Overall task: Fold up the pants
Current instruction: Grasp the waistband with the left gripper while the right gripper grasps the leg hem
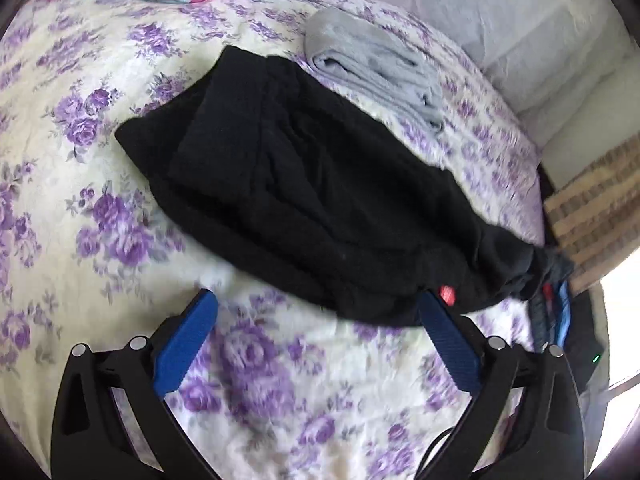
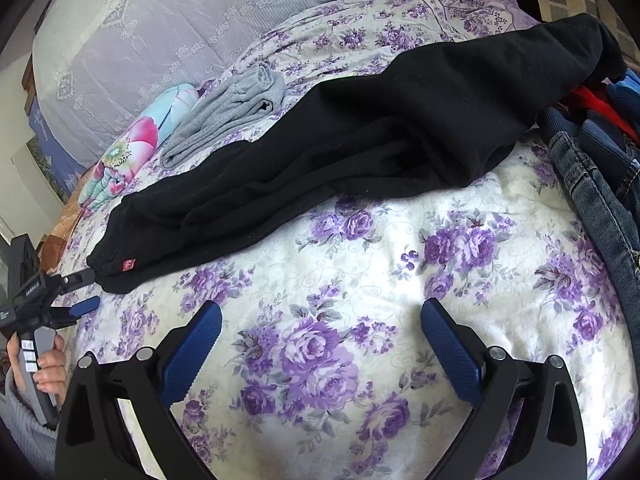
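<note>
Both tools, left tool (image 1: 318, 308) and right tool (image 2: 320, 316), wide open, holding nothing; black pants (image 2: 320, 152) bunched lengthwise on bed (image 2: 360, 240) — grabbing one layer risks undoing the fold.

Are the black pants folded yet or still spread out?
Partly folded. The black pants lie long across the bedspread, layers doubled lengthwise, not yet a compact stack like the grey garment.

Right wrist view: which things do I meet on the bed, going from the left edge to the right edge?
Left claw held in a hand → flowered quilt → folded grey garment → black pants → blue jeans.
</note>
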